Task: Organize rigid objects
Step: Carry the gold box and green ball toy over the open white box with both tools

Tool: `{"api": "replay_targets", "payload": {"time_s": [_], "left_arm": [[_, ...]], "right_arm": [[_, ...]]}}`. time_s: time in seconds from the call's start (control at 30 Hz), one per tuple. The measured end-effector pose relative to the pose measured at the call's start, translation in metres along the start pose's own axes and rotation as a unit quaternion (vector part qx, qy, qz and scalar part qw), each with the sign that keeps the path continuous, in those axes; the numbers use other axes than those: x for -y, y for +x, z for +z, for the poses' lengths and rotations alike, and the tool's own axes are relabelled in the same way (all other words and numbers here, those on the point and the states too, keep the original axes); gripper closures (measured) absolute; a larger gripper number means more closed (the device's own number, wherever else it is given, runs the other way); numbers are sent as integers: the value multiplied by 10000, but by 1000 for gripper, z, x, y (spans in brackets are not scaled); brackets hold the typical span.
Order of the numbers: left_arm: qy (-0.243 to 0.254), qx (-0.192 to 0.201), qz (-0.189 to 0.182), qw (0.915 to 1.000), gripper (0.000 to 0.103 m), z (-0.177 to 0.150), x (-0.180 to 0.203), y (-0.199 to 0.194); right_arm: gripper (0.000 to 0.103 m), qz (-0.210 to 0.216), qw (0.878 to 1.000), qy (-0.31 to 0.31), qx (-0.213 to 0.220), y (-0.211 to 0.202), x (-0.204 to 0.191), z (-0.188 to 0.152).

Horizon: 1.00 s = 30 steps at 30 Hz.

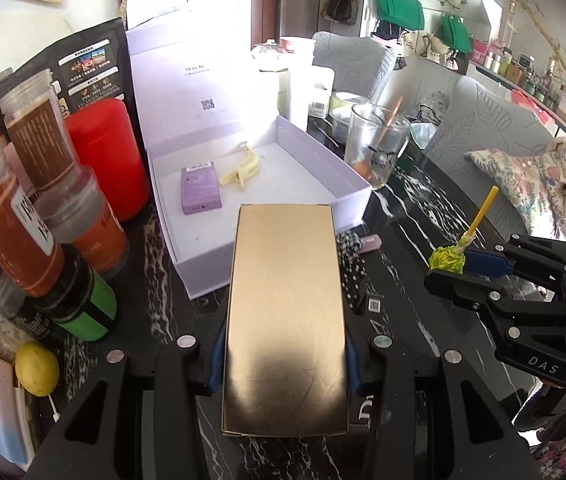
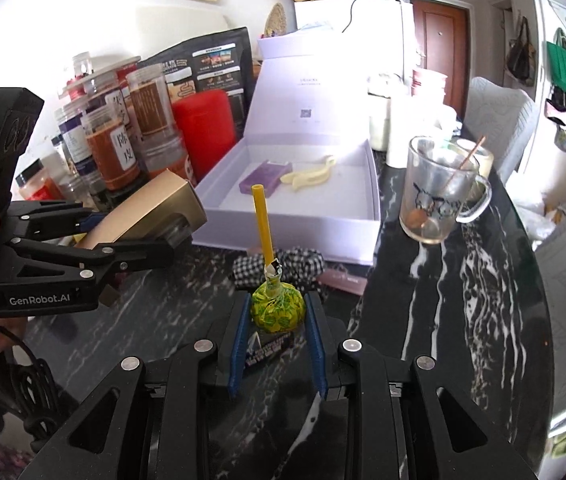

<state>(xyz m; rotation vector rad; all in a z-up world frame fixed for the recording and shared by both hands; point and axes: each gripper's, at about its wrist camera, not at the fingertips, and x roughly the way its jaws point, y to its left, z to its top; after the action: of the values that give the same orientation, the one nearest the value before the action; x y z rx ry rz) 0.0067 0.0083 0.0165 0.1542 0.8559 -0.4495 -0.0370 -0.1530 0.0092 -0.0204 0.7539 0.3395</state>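
My left gripper (image 1: 283,360) is shut on a long gold box (image 1: 283,304), held above the black marble table (image 1: 423,216) just in front of an open white gift box (image 1: 307,148). In that gift box lie a small purple box (image 1: 199,191) and a pale yellow clip-like item (image 1: 243,168). My right gripper (image 2: 279,320) is shut on the green-wrapped head of a lollipop (image 2: 278,309), its yellow stick pointing up. The right wrist view shows the left gripper (image 2: 143,232) with the gold box (image 2: 143,212) at the left, near the open gift box (image 2: 355,184).
Several jars (image 1: 39,152) and a red canister (image 1: 107,156) crowd the left side, with a lemon (image 1: 37,368) nearer. A glass mug (image 2: 435,196) stands right of the gift box. A checkered cloth (image 2: 283,266) and a pink item (image 2: 343,280) lie in front of it.
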Motion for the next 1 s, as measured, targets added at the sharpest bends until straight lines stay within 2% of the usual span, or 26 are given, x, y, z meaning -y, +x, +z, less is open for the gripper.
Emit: {"api": "replay_targets", "payload": {"time_s": [0.63,1.0], "left_arm": [[-64,303,106,9995,59,68,-19,18],[-100,558,211,9982,59,112,-33,35]], "right_arm": [[77,159,9988,-405,236,29,5,77],[77,-48,9967,-669,455,48,18,122]]}}
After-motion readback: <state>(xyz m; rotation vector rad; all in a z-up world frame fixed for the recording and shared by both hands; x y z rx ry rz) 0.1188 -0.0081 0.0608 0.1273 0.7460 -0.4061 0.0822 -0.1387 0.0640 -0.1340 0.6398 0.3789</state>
